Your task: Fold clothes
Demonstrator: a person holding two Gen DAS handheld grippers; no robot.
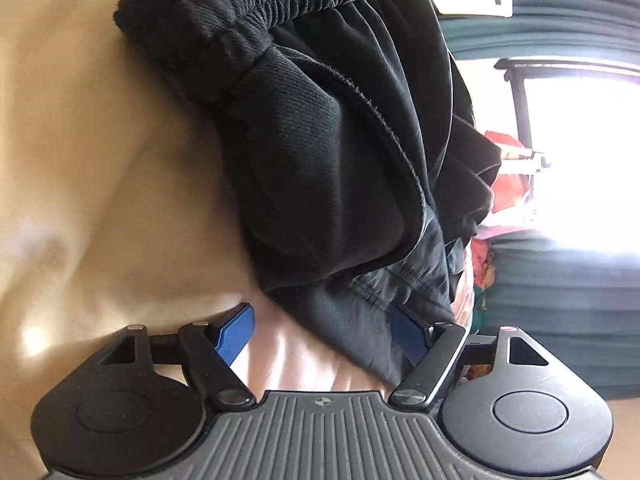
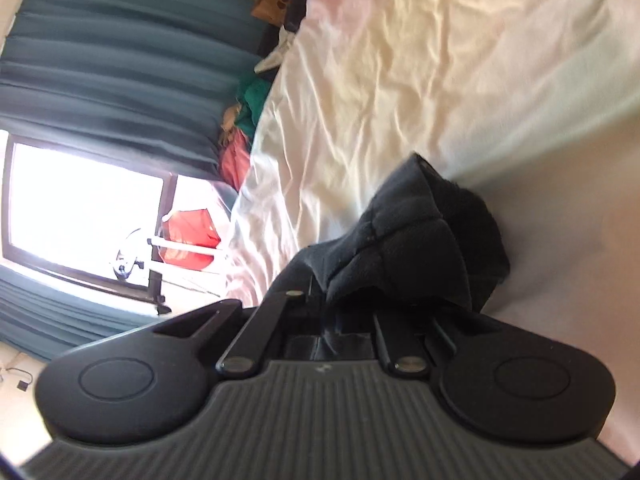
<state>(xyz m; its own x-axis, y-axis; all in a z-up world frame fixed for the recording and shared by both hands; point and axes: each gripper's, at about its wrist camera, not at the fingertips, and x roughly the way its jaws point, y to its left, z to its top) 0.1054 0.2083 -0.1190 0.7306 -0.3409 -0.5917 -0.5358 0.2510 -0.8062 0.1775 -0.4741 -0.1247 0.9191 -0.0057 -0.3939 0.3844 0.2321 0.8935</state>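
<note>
Only 1 container afaict: a brown paper bag (image 2: 272,0) w/ handles, on the floor by the teal curtains (image 2: 120,60); can't see what's in it.

Task item = 1 pair of black pants (image 1: 320,140), thick knit w/ a ribbed elastic waistband (image 1: 240,12), on the cream sheet (image 1: 100,140) of the bed. In the left cam they're bunched in a heap right in front of the gripper, waistband at the far end.

Left gripper (image 1: 326,330): blue fingers (image 1: 236,332) spread wide, 2 of them showing. The right-side one is partly under the pants' edge, the left-side one is bare over the sheet. Not pinching anything.

Right gripper (image 2: 344,304): links pulled in close, jaws pressed together on a wad of the black fabric (image 2: 416,248) that bulges out right past the tips. Fingertips themselves are buried in cloth.

Other stuff: 1 bright window (image 2: 80,200), a red cloth (image 2: 188,240) hung on a white rail near it, and a green/orange clothes pile (image 2: 244,120) at the bed's edge. Pile count — can't tell.
</note>
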